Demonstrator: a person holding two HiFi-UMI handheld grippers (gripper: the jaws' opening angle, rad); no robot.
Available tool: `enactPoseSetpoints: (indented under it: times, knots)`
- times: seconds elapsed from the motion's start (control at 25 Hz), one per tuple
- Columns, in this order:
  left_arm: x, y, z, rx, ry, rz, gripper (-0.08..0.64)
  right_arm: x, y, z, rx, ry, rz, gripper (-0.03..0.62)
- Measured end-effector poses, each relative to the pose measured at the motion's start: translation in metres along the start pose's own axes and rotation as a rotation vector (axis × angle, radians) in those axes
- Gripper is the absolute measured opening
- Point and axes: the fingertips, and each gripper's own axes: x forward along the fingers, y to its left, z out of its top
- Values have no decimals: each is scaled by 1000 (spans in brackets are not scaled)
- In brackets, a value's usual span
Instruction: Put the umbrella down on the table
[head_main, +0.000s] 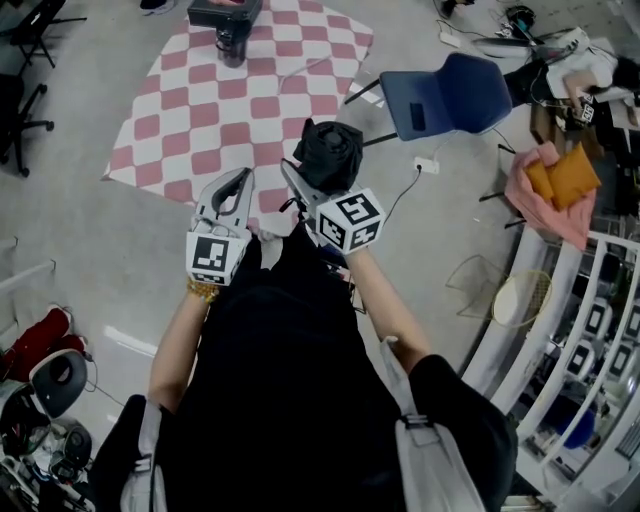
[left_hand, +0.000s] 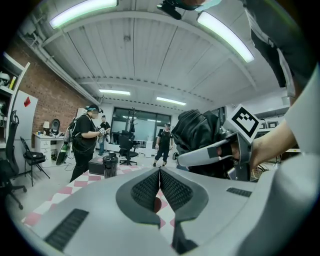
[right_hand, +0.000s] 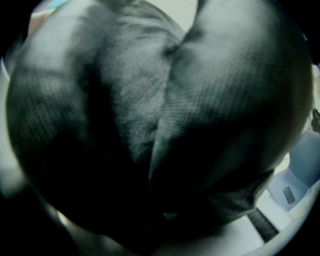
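Note:
A folded black umbrella (head_main: 328, 150) hangs in the air, with my right gripper (head_main: 302, 180) shut on it, just off the near edge of the table with the pink and white checked cloth (head_main: 200, 110). In the right gripper view the umbrella's dark fabric (right_hand: 150, 115) fills nearly the whole picture and hides the jaws. My left gripper (head_main: 243, 180) is beside it on the left, shut and holding nothing; its pads (left_hand: 150, 187) meet at their tips. The left gripper view shows the umbrella (left_hand: 197, 132) to the right, with one of the right gripper's fingers (left_hand: 210, 150) across it.
A black box (head_main: 225, 10) and a black bottle (head_main: 230, 45) stand at the table's far side. A blue chair (head_main: 445, 95) is to the right of the table. Clutter and shelving line the right edge. People stand in the room beyond (left_hand: 87, 137).

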Motion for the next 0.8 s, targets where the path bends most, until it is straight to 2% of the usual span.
enactPoseSetpoints:
  times: [0.16, 0.36, 0.52, 0.8]
  knots:
    - [5, 11, -9, -11, 27, 11, 14, 16, -28, -2, 50, 47, -18, 158]
    - [24, 20, -15, -12, 54, 33, 14, 37, -59, -3, 168, 94, 19, 156]
    - [43, 21, -8, -4, 37, 47, 14, 53, -83, -6, 172, 176, 46, 156]
    - [61, 15, -7, -13, 53, 66, 14, 83, -136, -19, 200, 291, 39, 156]
